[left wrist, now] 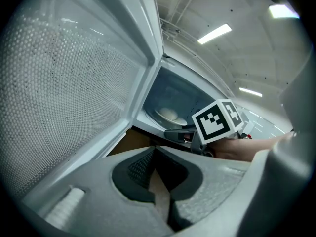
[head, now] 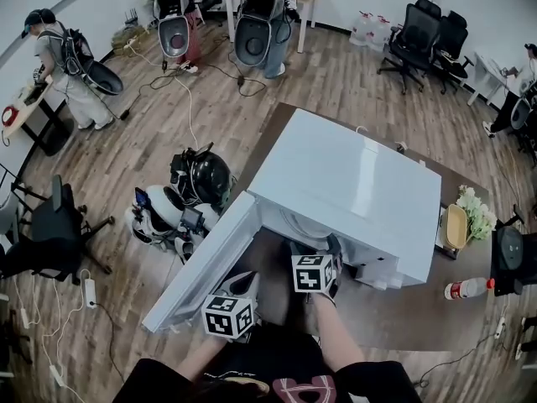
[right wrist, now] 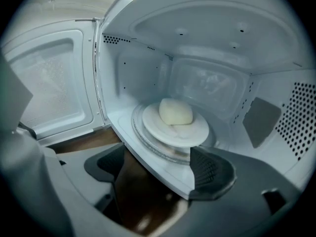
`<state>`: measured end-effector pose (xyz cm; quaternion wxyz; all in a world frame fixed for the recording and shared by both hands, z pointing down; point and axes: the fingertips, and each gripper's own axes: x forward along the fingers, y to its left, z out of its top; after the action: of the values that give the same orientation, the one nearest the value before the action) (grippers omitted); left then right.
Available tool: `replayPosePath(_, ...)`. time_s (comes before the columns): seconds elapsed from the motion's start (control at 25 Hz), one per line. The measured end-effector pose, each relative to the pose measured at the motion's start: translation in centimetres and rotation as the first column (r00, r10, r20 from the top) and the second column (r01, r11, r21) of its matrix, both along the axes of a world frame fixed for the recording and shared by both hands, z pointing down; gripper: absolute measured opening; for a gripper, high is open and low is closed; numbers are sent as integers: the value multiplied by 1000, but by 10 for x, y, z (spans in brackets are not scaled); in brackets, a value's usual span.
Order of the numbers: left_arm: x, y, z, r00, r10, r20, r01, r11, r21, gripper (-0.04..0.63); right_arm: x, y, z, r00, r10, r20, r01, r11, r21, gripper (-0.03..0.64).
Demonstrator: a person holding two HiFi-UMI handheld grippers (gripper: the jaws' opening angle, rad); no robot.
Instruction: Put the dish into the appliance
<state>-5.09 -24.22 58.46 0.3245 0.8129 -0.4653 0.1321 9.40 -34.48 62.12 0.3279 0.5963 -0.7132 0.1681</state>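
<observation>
Right gripper [right wrist: 159, 163] stands wide, empty, facing one microwave [right wrist: 140, 68] holding one dish [right wrist: 190, 132] with one bun [right wrist: 175, 111]; left gripper [left wrist: 154, 156] is closed, empty

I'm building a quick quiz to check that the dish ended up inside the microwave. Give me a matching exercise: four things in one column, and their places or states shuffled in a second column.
Things
1. microwave door
2. plate
3. bun
4. right gripper

Places or states
A. lying on the plate
B. jaws apart, holding nothing
C. swung open
D. resting on the turntable inside

Pairs: 1-C, 2-D, 3-A, 4-B
</observation>
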Motion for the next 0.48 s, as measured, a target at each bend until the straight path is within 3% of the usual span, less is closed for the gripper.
replayPosePath(0.24, 5, 3, 1, 1000, 14, -12, -14, 1000, 5, -2, 0, 11, -5, 998, 26, 63, -26, 1000, -9, 411)
replayPosePath(0.48, 12, 8, -1, 999, 44, -23, -43, 999, 18, -2, 3, 19, -27, 992, 33, 120, -46, 994, 100, 410)
